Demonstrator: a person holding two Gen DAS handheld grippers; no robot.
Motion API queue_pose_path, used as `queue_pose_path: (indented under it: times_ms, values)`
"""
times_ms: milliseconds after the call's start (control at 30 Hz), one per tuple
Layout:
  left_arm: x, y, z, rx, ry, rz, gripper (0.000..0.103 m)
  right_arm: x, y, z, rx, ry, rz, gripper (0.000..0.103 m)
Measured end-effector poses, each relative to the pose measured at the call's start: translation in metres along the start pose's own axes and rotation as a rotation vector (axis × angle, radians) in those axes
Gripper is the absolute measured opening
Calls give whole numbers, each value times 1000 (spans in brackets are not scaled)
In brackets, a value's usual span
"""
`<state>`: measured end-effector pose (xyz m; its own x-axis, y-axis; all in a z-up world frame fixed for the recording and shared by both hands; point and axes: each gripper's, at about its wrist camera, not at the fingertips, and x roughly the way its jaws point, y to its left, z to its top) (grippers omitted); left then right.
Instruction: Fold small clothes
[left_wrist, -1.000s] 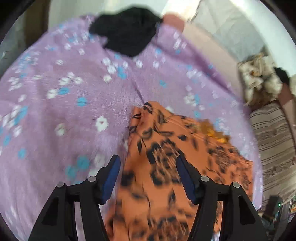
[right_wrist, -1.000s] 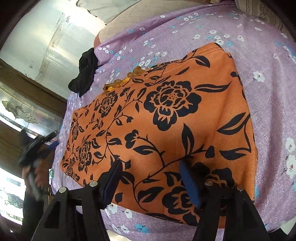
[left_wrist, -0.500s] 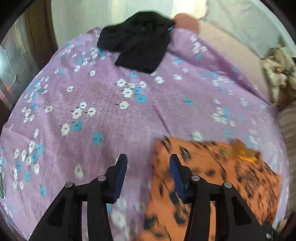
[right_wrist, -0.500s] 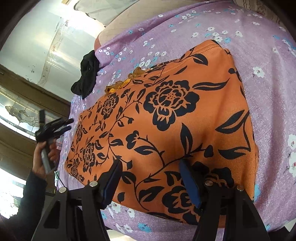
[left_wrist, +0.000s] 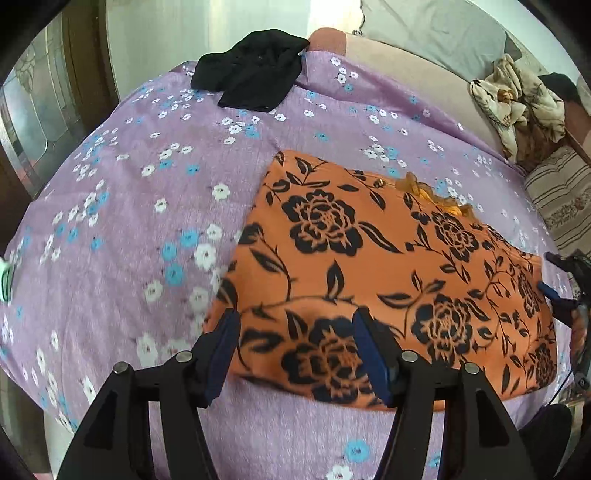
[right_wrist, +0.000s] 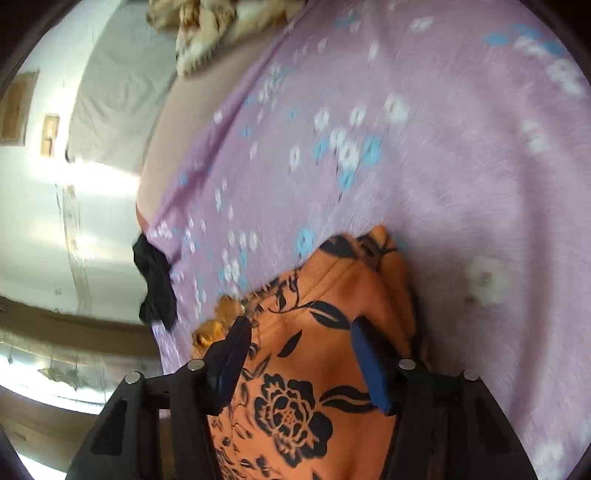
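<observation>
An orange fabric garment printed with black roses, leaves and trailing stems lies folded flat into a rough rectangle on a lilac bedsheet scattered with small white and blue flowers, toward the near edge of the bed. Its surface is mostly smooth, its left edge runs straight, and a strip of crinkled golden-yellow trim peeks out along its far edge. In the left wrist view the left gripper hangs over the garment's near left corner with its blue-padded jaws spread wide and nothing between them. At the right edge of that view the right gripper shows beside the garment's right side. The right wrist view is blurred; there the right gripper sits low over the orange cloth, jaws spread apart, with the fabric bunched into soft ridges near its right finger and the golden trim just beyond its left finger. Whether the pads touch the cloth I cannot tell. A crumpled black garment lies at the far edge of the sheet, well apart from the orange one. A heap of cream and brown patterned cloth rests at the far right, and a striped beige cushion lies below it.
</observation>
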<state>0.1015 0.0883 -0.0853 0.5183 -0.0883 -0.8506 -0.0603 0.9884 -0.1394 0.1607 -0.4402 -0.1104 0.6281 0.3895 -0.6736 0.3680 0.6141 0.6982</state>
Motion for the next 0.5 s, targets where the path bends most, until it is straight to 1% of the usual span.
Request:
queue_pose_path:
  times_ms: [33, 67, 167, 267, 300, 333, 367, 400, 433, 500]
  values:
    - [-2, -1, -3, 1, -4, 0, 64, -13, 5, -12, -26, -16, 4, 72]
    - [-2, -1, -4, 5, -2, 0, 64, -23, 8, -24, -39, -10, 16, 72]
    - [-2, -1, -7, 9, 0, 2, 64, -41, 13, -65, -64, 32, 42, 72]
    - [-9, 0, -9, 2, -7, 0, 64, -52, 10, -107, -41, 48, 97, 72]
    - [-11, 0, -10, -2, -10, -2, 64, -50, 6, -116, -37, 60, 101, 72]
    - [-12, 0, -10, -6, -11, -2, 64, -43, -1, -125, -42, 80, 82, 73]
    - [-14, 1, -10, -9, -12, -5, 64, -35, -10, -130, -43, 100, 24, 74]
    - [-15, 1, -9, -6, -9, -8, 64, -32, -16, -131, -30, 107, 15, 71]
    - [-17, 0, -9, -1, -7, -5, 64, -37, -17, -132, -10, 85, 41, 71]
    - [-21, 1, -10, 6, -17, 5, 64, -50, -5, -129, -30, 51, 32, 73]
